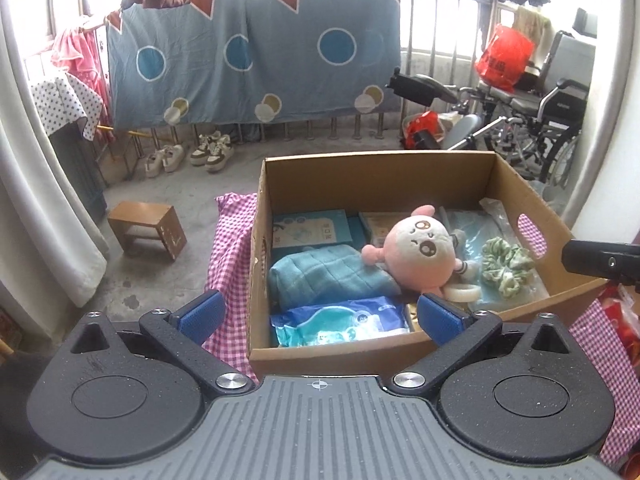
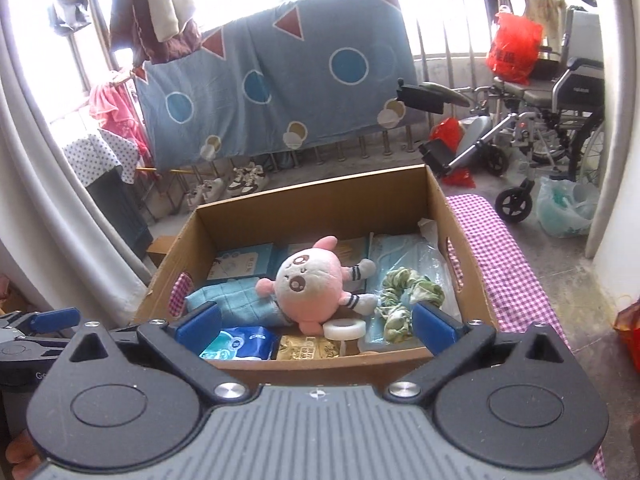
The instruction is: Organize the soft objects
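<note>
In the brown cardboard box (image 2: 460, 240), left to right: a quilted teal cloth (image 2: 236, 300), a round pink plush doll (image 2: 312, 280), a crinkly green scrunchie (image 2: 404, 296). The left gripper (image 1: 320, 312) and right gripper (image 2: 316, 322) hover with jaws apart, empty — a careless reach could snag the scrunchie or crush the slick wipes packet (image 2: 240, 344).

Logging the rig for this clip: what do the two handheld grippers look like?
Both match: the left gripper and right gripper have blue textured pads on black linkage fingers, silver pivot screws, round black housings and a grey ribbed body with a small crosshair mark. No sleeves or cables show.
</note>
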Tool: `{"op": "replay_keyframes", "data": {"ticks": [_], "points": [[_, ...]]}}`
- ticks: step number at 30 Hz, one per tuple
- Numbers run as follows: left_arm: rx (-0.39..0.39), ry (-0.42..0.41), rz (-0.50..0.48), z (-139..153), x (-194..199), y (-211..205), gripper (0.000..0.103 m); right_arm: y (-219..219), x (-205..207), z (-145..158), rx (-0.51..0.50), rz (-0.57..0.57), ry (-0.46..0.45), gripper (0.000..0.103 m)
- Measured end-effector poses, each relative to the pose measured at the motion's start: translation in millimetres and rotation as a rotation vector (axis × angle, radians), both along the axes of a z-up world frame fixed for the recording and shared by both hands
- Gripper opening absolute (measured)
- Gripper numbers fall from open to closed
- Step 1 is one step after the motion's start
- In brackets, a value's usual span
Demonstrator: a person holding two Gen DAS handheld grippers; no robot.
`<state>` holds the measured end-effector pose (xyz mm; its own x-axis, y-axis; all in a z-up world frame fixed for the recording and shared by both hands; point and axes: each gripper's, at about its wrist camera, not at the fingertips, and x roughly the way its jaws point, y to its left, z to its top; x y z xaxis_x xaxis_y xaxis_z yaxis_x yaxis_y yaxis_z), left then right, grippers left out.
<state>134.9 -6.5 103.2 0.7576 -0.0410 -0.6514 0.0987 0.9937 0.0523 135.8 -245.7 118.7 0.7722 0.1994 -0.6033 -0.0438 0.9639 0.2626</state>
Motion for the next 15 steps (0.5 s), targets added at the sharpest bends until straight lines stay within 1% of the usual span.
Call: {"op": "replay_keyframes", "data": {"ticks": [3, 4, 6, 7, 9, 11, 15], "points": [[0.030, 0.002, 0.037, -3.9, 3.5, -8.7, 0.103, 5.8, -1.7, -2.2, -0.046, -0.046, 0.003, 0.103], [0.025, 0.016, 0.053, -4.8, 4.6, -10.7, 0.103, 7.7, -1.1, -2.6, -0.061, -0.059, 0.009, 0.103], [-0.009, 0.061, 0.048, -7.3, 9.0, -13.0, 0.103, 10.4, -1.2, -5.1, -0.086, -0.075, 0.016, 0.103], [-0.025, 0.085, 0.045, -8.8, 11.0, -14.5, 0.103, 11.6, -1.3, -6.1, -0.092, -0.074, 0.019, 0.103], [-0.022, 0.108, 0.056, -11.4, 12.7, -19.8, 0.103, 12.9, -1.1, -7.9, -0.094, -0.068, 0.034, 0.103], [-0.005, 0.121, 0.071, -13.3, 13.8, -24.8, 0.103, 15.4, -0.1, -10.0, -0.111, -0.062, 0.049, 0.103], [-0.003, 0.128, 0.084, -12.3, 12.8, -29.9, 0.103, 19.9, 2.4, -15.1, -0.155, -0.048, 0.071, 0.103]]}}
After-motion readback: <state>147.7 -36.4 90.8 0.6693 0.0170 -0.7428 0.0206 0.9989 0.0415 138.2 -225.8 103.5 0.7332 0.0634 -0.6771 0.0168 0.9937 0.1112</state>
